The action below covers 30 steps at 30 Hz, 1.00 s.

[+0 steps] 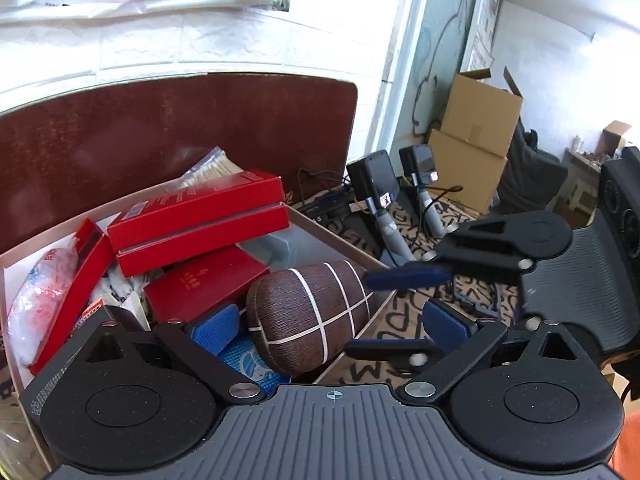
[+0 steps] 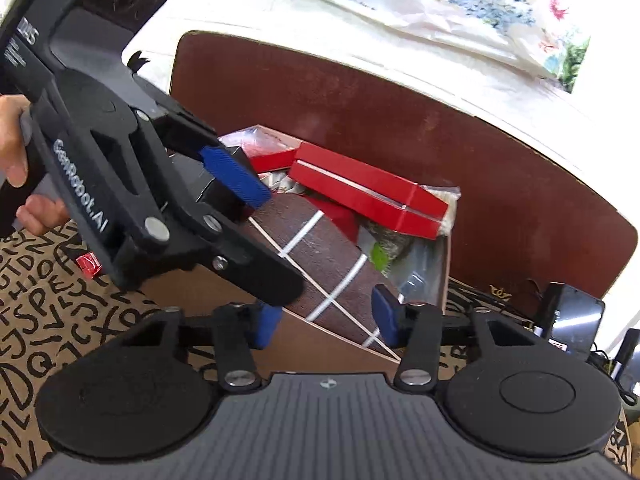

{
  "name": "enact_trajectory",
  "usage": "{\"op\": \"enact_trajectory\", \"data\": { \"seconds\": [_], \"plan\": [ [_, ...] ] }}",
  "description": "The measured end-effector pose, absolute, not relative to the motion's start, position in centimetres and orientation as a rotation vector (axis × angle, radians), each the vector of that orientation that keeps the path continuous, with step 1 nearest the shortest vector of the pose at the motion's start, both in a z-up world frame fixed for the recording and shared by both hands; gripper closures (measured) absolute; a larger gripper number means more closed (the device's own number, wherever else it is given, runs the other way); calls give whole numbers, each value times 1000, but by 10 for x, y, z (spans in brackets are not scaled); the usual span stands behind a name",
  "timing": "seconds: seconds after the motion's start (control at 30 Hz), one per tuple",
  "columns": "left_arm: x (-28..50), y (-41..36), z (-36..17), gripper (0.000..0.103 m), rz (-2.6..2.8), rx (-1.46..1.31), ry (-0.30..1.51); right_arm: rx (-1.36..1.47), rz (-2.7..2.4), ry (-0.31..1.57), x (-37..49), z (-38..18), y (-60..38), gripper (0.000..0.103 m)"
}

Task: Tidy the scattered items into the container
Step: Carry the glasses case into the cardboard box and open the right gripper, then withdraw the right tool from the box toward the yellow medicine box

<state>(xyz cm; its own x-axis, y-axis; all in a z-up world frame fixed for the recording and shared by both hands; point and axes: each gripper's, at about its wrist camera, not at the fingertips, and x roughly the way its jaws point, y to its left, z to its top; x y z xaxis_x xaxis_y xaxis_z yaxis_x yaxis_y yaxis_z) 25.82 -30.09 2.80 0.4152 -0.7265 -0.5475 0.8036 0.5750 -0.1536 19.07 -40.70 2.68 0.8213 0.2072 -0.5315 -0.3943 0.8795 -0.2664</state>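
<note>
A brown case with white bands (image 1: 310, 312) (image 2: 320, 256) lies tilted across the right rim of the cardboard box (image 1: 344, 248) (image 2: 224, 300). The box is heaped with red boxes (image 1: 200, 220) (image 2: 372, 192), a pack of cotton swabs (image 1: 212, 168) and bagged items. My left gripper (image 1: 336, 326) is open, its blue pads either side of the case's near end. My right gripper (image 2: 326, 324) is open around the case's other end; in the left wrist view it (image 1: 408, 308) reaches in from the right.
A dark brown board (image 1: 180, 120) stands behind the box against a white wall. The cloth with black letters (image 1: 400, 320) covers the table. Two black devices on stands (image 1: 376, 184) and cardboard cartons (image 1: 476, 136) are at the right. A small red item (image 2: 89, 264) lies left of the box.
</note>
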Motion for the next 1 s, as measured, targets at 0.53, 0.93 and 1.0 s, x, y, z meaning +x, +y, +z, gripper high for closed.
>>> {"op": "enact_trajectory", "data": {
  "seconds": [0.53,0.93,1.0],
  "plan": [
    [266,-298,16,0,-906,83,688,-367,290,521,202,20,-397,48],
    [168,-214,-7,0,-827,-61,723,-429,352,436,124,22,-339,3],
    [148,-194,-16,0,-802,-92,735,-450,376,429,105,15,-323,3]
  ]
}}
